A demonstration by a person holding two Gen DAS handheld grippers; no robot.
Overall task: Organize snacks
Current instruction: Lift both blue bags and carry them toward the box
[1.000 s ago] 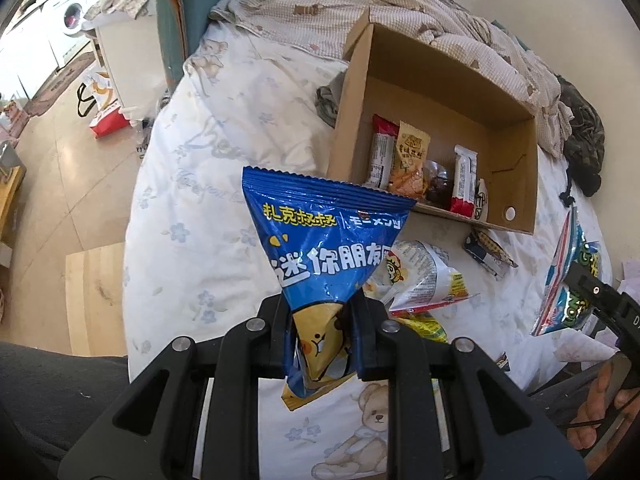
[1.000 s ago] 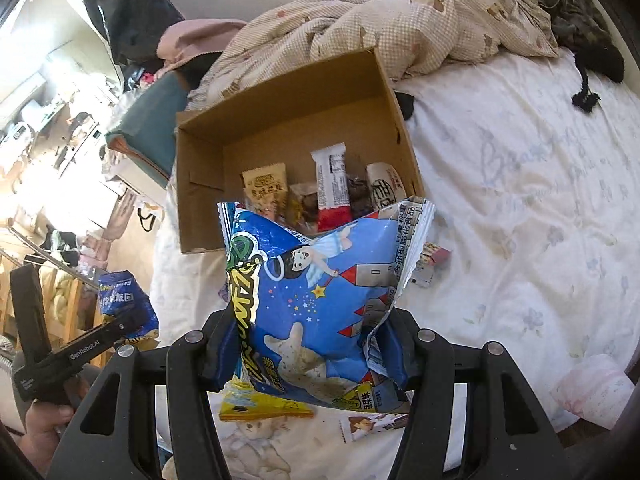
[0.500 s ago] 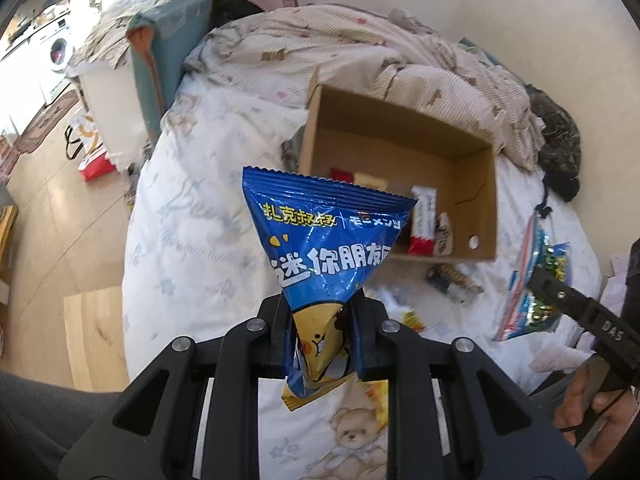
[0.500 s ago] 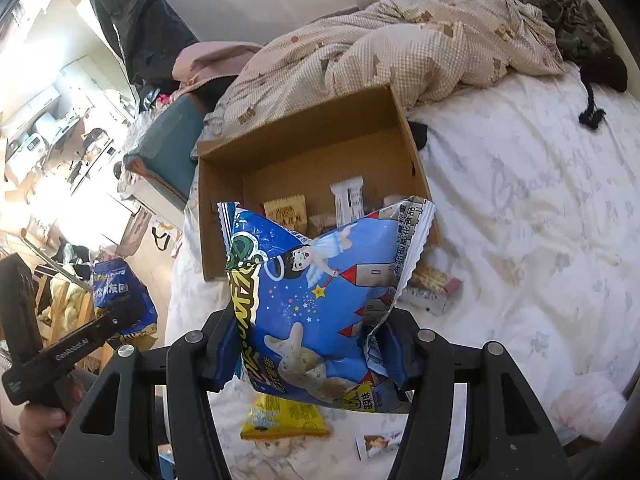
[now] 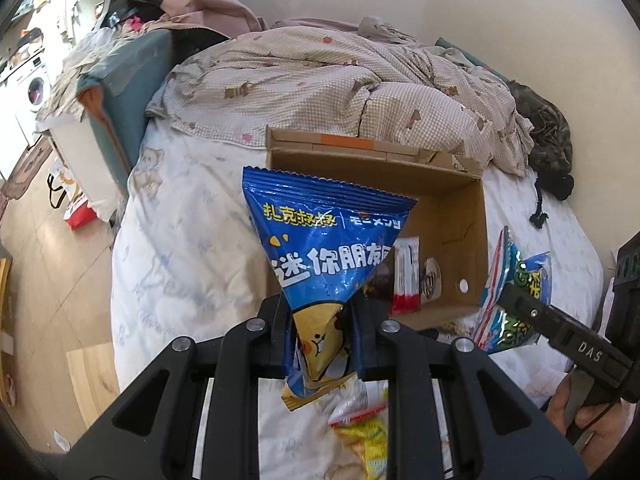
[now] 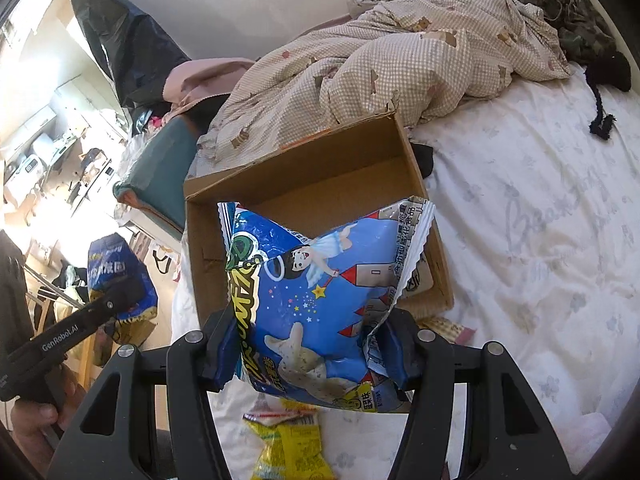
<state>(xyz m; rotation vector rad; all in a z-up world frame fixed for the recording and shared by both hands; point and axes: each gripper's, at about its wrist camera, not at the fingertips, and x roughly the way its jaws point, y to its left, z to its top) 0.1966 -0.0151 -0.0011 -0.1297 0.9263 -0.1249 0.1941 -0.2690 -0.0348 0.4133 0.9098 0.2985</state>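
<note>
Both grippers grip bags: left gripper (image 5: 322,332) pinches "迷你朋友" pack (image 5: 326,248); right gripper (image 6: 310,350) clamps star-printed bag (image 6: 320,300), its writing creased and partly unreadable.

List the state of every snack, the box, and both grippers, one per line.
left gripper: shut on the blue triangular snack bag
blue triangular snack bag: held upright, sealed, off the bed
right gripper: shut on the blue star-snack bag
blue star-snack bag: held up, crumpled
cardboard box: open on the bed, a few snacks inside
red-and-white packet: standing in the box
yellow snack packet: lying on the bed
</note>
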